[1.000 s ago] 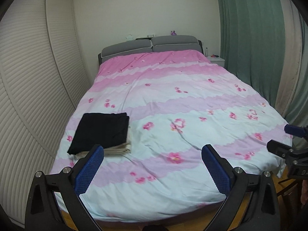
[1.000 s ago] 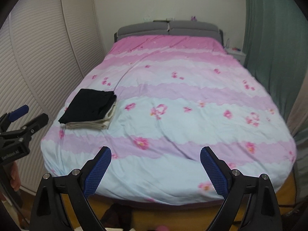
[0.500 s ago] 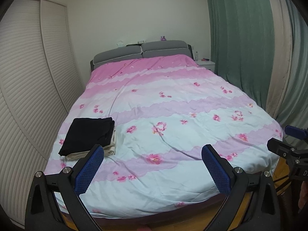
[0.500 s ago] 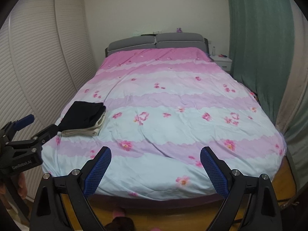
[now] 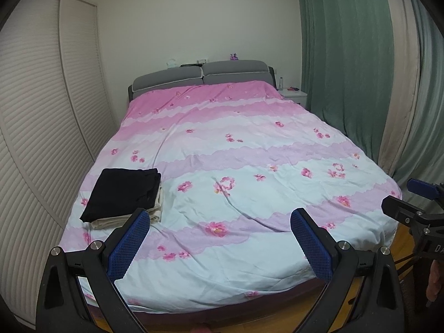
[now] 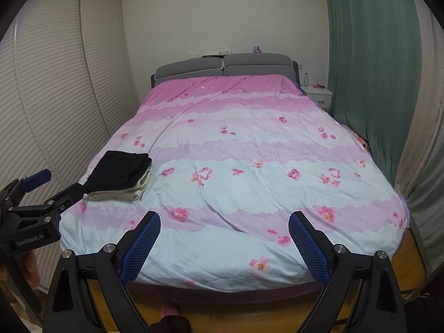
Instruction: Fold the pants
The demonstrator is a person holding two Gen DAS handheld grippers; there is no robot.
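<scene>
Both views pulled back from bed (image 5: 249, 194); left gripper (image 5: 216, 238), right gripper (image 6: 224, 238) spread, empty.

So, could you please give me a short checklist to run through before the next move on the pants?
1. Left gripper empty, fingers wide apart: ok.
2. Right gripper empty, fingers wide apart: ok.
3. Black pants folded and lying flat on the beige garment on the bed's near left part: ok.
4. Stack square and steady, not slipping off the bed: ok.
5. Any unfolded pants left to do: cannot tell, none shows on the bed.
6. Grippers near enough the stack to reach it: not ok, both are held back past the foot of the bed.
</scene>
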